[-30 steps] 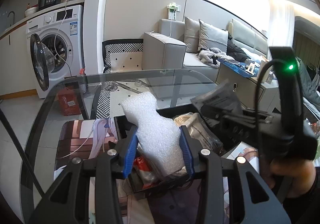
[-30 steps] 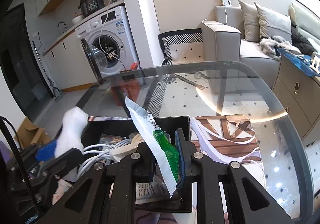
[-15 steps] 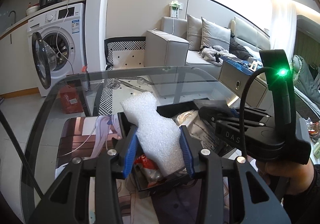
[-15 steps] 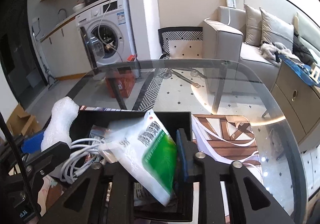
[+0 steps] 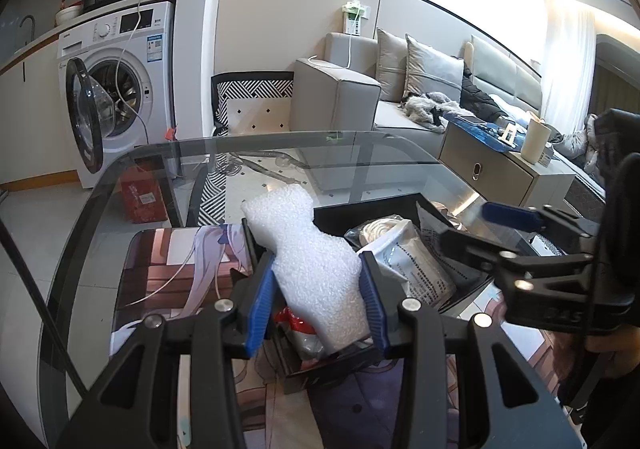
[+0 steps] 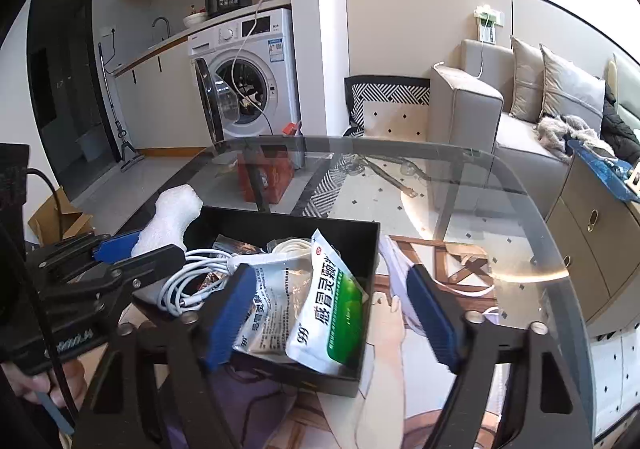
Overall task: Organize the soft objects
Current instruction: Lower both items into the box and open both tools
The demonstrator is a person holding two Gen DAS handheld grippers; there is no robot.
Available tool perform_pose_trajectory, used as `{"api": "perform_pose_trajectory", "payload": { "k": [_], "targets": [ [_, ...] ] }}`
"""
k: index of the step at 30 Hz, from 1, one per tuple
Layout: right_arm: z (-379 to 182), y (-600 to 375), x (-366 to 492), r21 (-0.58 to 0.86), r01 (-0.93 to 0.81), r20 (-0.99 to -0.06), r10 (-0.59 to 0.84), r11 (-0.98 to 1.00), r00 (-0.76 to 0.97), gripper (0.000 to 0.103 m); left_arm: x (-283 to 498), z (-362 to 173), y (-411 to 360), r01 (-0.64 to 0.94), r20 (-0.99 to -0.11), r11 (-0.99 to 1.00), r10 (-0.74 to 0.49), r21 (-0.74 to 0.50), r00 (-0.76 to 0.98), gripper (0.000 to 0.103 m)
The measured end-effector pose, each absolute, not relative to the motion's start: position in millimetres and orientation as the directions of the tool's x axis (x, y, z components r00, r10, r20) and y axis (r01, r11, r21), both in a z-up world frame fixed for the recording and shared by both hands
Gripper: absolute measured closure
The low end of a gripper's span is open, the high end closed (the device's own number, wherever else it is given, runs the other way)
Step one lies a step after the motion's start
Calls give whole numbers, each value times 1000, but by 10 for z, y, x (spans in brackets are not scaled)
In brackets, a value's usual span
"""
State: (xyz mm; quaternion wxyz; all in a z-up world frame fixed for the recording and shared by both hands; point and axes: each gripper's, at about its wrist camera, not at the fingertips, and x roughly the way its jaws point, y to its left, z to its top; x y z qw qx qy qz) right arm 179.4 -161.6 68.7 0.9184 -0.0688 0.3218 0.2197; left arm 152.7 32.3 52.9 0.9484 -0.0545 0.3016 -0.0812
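My left gripper (image 5: pixel 316 299) is shut on a white foam sheet (image 5: pixel 312 249) and holds it above the left end of a black box (image 5: pixel 360 209). The foam also shows in the right wrist view (image 6: pixel 172 221). My right gripper (image 6: pixel 332 313) is open and empty above the black box (image 6: pixel 370 289). A white and green medicine pouch (image 6: pixel 330 313) lies in the box below it, beside a silver pouch (image 6: pixel 272 309) and a coiled white cable (image 6: pixel 192 281).
The box stands on a printed mat (image 5: pixel 168 269) on a round glass table (image 6: pixel 520 209). A washing machine (image 5: pixel 116 81) with its door open, a grey sofa (image 5: pixel 360 97) and a cabinet (image 6: pixel 592 249) stand beyond the table.
My right gripper has opened and let go of the white and green pouch, which now lies in the box. My left gripper still holds the foam.
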Motion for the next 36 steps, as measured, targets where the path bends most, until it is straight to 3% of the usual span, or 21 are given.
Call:
{"api": "perform_pose_trajectory", "payload": {
  "k": [12, 24, 27, 30, 33, 35, 36],
  "targets": [
    [768, -1775, 1679, 16, -456, -597, 375, 890, 709, 16, 1495, 611, 246, 138, -542, 978, -200, -153, 816, 63],
    [742, -1870, 1683, 15, -442, -607, 360, 897, 709, 14, 1642, 450, 268, 144, -574, 970, -233, -196, 785, 63],
    [742, -1877, 1681, 15, -444, -608, 360, 896, 708, 14, 1653, 453, 269, 142, -580, 972, -226, -188, 782, 59],
    [746, -1884, 1663, 10, -445, -607, 360, 895, 709, 14, 1641, 471, 268, 119, -589, 981, -188, -154, 786, 41],
    [751, -1905, 1647, 8, -442, -604, 357, 897, 713, 14, 1622, 468, 285, 118, -600, 983, -181, -142, 780, 35],
    [754, -1918, 1641, 9, -439, -603, 355, 898, 714, 14, 1602, 470, 295, 107, -603, 986, -161, -125, 781, 22],
    [754, -1926, 1638, 10, -438, -603, 355, 899, 715, 14, 1587, 475, 293, 104, -603, 988, -153, -115, 783, 21]
  ]
}}
